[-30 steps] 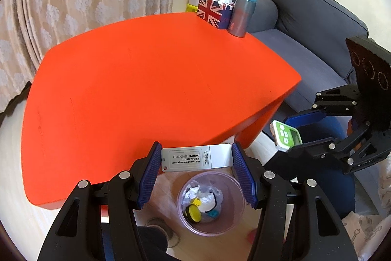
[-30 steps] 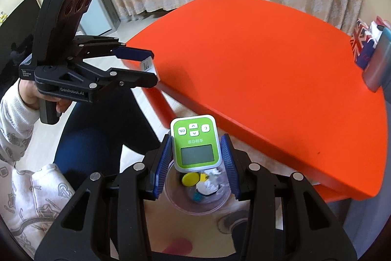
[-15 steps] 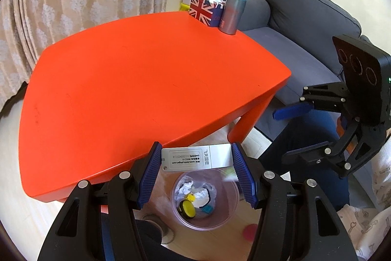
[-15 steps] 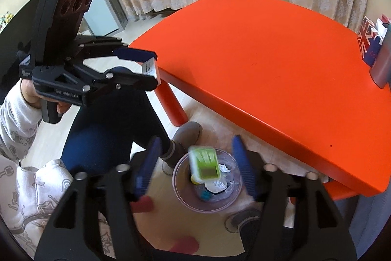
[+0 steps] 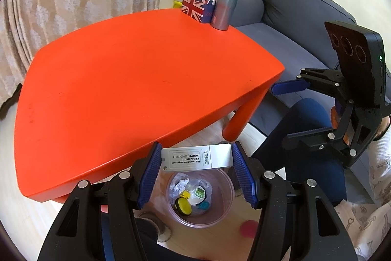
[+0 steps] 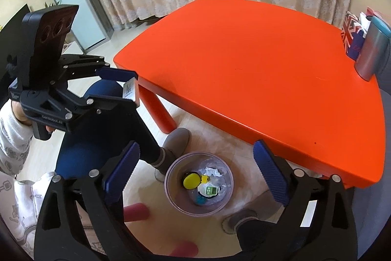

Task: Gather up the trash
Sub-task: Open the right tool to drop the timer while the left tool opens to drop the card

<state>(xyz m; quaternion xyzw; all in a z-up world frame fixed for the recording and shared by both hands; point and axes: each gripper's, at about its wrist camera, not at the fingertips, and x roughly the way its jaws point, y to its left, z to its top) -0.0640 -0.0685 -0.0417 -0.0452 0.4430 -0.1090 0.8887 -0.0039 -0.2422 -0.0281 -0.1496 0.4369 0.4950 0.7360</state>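
Observation:
My left gripper [image 5: 196,159] is shut on a flat silver labelled device [image 5: 196,158] and holds it above the clear round trash bin [image 5: 221,209] on the floor. It also shows in the right wrist view [image 6: 127,89], off to the left of the bin. My right gripper [image 6: 195,170] is open and empty above the bin [image 6: 171,190]. It also shows in the left wrist view [image 5: 290,109]. In the bin lie the green-and-white timer [image 6: 211,190], a yellow round item [image 6: 191,180], crumpled paper and a blue scrap.
The orange table [image 5: 136,80] stands beside the bin, bare but for a Union Jack tissue box [image 5: 196,5] and a grey tumbler [image 5: 224,7] at its far corner. A grey sofa [image 5: 293,23] is beyond. The person's legs and slippers [image 6: 177,138] flank the bin.
My right gripper opened and dropped the green timer, which now lies in the bin. My left gripper kept its hold on the silver device and stays above the bin.

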